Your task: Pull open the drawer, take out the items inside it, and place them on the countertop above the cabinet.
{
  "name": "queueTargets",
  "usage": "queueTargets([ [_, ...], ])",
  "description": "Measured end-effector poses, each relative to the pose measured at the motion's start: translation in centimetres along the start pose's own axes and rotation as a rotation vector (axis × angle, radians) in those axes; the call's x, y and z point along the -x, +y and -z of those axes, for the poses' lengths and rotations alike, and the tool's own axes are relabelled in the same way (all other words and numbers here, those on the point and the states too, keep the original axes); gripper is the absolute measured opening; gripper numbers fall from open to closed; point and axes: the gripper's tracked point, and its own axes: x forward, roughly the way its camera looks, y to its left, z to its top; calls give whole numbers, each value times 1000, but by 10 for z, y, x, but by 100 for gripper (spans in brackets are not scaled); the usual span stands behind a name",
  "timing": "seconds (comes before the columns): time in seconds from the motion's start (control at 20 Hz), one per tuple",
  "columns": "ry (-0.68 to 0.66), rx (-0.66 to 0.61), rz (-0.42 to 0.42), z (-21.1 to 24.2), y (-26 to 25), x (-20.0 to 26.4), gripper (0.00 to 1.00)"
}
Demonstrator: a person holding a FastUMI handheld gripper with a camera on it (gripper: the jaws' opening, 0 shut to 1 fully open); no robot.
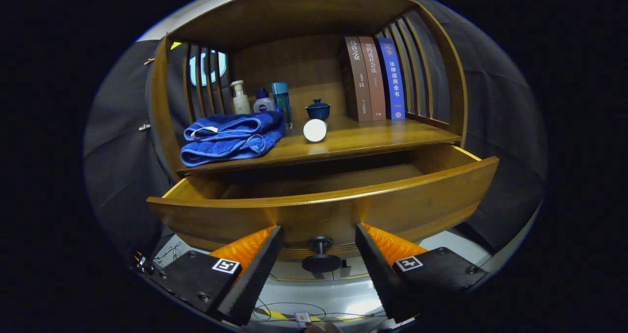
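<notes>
The wooden drawer (392, 205) stands pulled out from the cabinet, its curved front just ahead of my fingers. Its dark round knob (321, 259) sits in the gap between the two fingertips, with space on either side. My gripper (319, 247) is open, its orange-and-black fingers (255, 269) low in front of the drawer face and touching nothing. What shows of the drawer's inside is bare wood; the front wall hides the rest. On the countertop (373, 137) above lie a folded blue towel (233, 137) and a white cylinder (315, 130) on its side.
At the back of the countertop stand three bottles (260, 100), a small blue lidded cup (318, 109) and three upright books (375, 78). Slatted side walls close the shelf left and right. Cables (294, 313) lie on the pale floor below the drawer.
</notes>
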Motion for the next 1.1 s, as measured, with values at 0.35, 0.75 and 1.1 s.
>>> queueTargets([
  [0.35, -4, 0, 1, -17, 3, -45, 99],
  [0.75, -66, 26, 20, -54, 6, -47, 99],
  [1.1, -247, 84, 24, -139, 13, 33, 99],
])
